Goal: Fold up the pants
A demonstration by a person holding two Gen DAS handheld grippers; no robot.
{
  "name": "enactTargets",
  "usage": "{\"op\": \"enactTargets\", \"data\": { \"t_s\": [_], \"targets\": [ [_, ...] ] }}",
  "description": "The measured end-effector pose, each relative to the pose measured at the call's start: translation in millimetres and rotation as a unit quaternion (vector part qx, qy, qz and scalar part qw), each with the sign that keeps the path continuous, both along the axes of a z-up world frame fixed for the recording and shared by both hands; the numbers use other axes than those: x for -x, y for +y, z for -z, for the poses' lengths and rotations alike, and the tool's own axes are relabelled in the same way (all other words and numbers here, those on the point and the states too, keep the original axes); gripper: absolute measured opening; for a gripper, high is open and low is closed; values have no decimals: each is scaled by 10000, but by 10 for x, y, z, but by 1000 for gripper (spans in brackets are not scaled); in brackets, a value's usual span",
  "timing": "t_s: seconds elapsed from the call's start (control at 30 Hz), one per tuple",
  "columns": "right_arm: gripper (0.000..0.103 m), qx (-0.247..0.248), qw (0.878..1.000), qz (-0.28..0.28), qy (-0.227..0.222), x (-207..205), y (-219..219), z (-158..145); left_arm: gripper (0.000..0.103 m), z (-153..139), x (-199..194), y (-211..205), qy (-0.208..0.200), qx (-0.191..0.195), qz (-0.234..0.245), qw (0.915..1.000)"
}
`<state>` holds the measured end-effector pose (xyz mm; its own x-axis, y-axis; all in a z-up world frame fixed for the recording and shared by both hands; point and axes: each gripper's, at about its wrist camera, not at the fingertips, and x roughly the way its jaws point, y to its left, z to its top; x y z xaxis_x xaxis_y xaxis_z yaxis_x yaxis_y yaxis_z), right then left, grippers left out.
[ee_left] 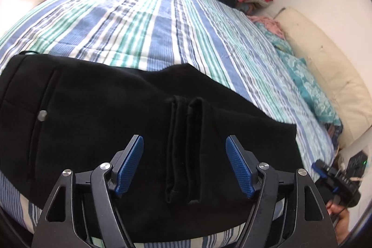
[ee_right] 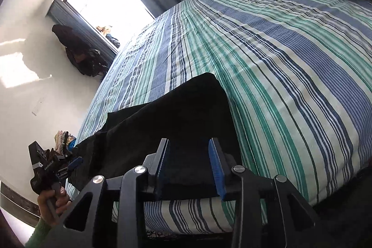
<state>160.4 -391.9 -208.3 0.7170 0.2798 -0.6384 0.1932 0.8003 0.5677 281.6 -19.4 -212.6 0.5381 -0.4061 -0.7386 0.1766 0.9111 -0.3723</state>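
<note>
Your left gripper (ee_left: 184, 143) stands wide open above the black pants (ee_left: 93, 108), folded on the striped bedspread (ee_left: 162, 22) near the bed's edge. Your right gripper (ee_right: 189, 147) is part open, clamping nothing, pants beneath.

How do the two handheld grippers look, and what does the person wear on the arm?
Each gripper, left gripper and right gripper, has a black frame of angular linkage arms with cut-out holes, round silver pivot pins, and two fingers lined with blue ribbed pads. The left device's black handle bears small white lettering, too small to read. A green knitted sleeve shows at that wrist.
</note>
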Motion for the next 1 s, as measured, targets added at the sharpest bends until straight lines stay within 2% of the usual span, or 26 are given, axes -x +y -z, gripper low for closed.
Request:
{"op": "enactTargets", "data": {
  "t_s": [0.07, 0.1, 0.13, 0.17, 0.2, 0.27, 0.33, 0.4, 0.47, 0.67, 0.77, 0.87, 0.93, 1.0],
  "targets": [
    [36, 41, 9999, 141, -1, 22, -26, -32, 77, 127, -47, -268, 166, -585, 317, 9976],
    [39, 227, 9995, 212, 80, 35, 0, -64, 69, 189, -48, -359, 224, -905, 368, 9950],
    [44, 528, 9980, 264, 235, 38, 25, -90, 61, 236, -37, -428, 219, -1142, 365, 9925],
    [54, 891, 9949, 251, 403, 34, 72, -115, 59, 252, -16, -444, 166, -1243, 321, 9916],
    [59, 1261, 9906, 131, 513, 45, 150, -137, 59, 247, -5, -433, 146, -1186, 282, 9924],
    [64, 1990, 9778, -308, 575, 89, 356, -176, 59, 244, -26, -368, 232, -977, 223, 9947],
    [73, 2682, 9590, -687, 603, 153, 576, -155, 58, 246, -28, -296, 269, -815, 197, 9961],
    [75, 3177, 9409, -883, 768, 191, 690, -42, 58, 253, -20, -273, 256, -772, 183, 9965],
    [74, 3267, 9351, -954, 985, 193, 671, 67, 58, 252, 2, -285, 219, -820, 186, 9962],
    [74, 2981, 9471, -574, 1042, 134, 437, 94, 58, 251, -17, -319, 192, -861, 183, 9959],
    [75, 3053, 9420, -481, 1307, 34, 419, 198, 58, 253, 9, -323, 161, -871, 200, 9959],
    [74, 3186, 9387, -377, 1261, 37, 440, 186, 59, 254, 18, -339, 125, -931, 223, 9953],
    [79, 3422, 9305, -31, 1307, 79, 384, 160, 61, 256, 26, -351, 122, -942, 262, 9951],
    [83, 3308, 9312, 238, 1513, 100, 271, 199, 61, 261, 34, -366, 100, -1002, 270, 9945]
  ]
}}
